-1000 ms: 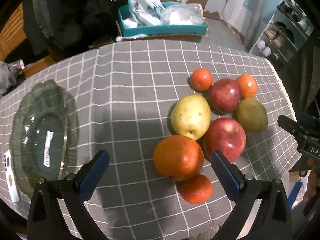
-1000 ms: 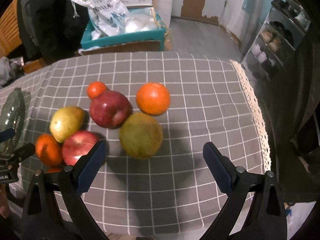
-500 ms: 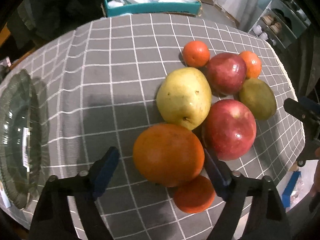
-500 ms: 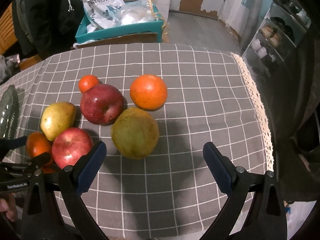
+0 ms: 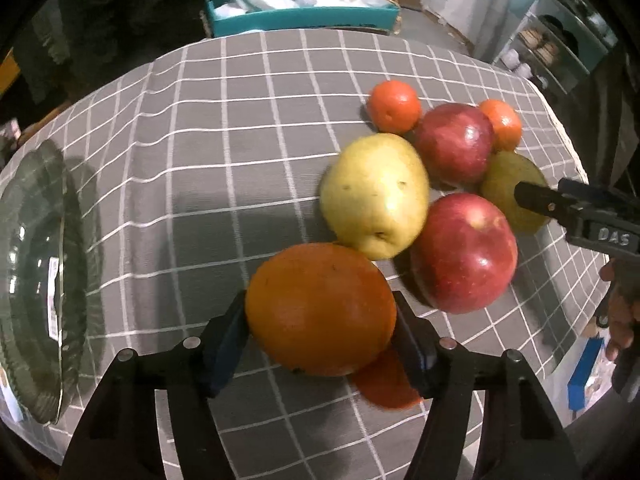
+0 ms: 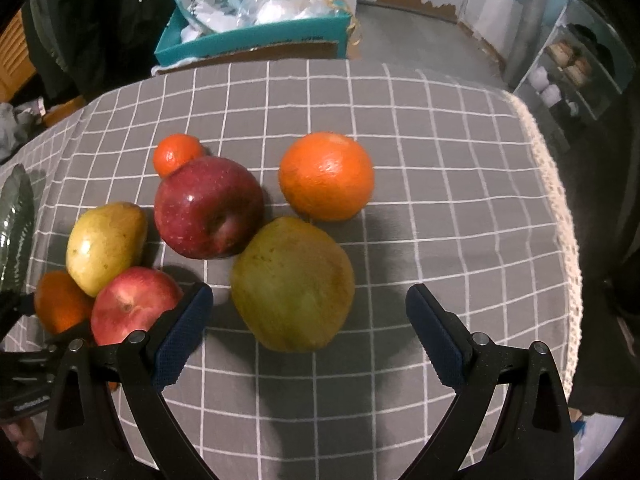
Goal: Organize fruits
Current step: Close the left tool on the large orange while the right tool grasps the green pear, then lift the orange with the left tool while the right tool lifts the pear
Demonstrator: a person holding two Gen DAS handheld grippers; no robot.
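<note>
- Our left tool is closing on the big orange; both pads already touch its sides, at the near edge of the fruit cluster.
- A small orange lies partly under it.
- Our right tool is spread wide, grasping nothing, with the green pear between its fingers.
- The glass plate sits far left on the bench, well apart from the fruit.

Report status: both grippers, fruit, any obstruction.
Left gripper closing around large orange, pads at its sides. Right gripper open over green pear. Small tangerine crowds underneath.
</note>
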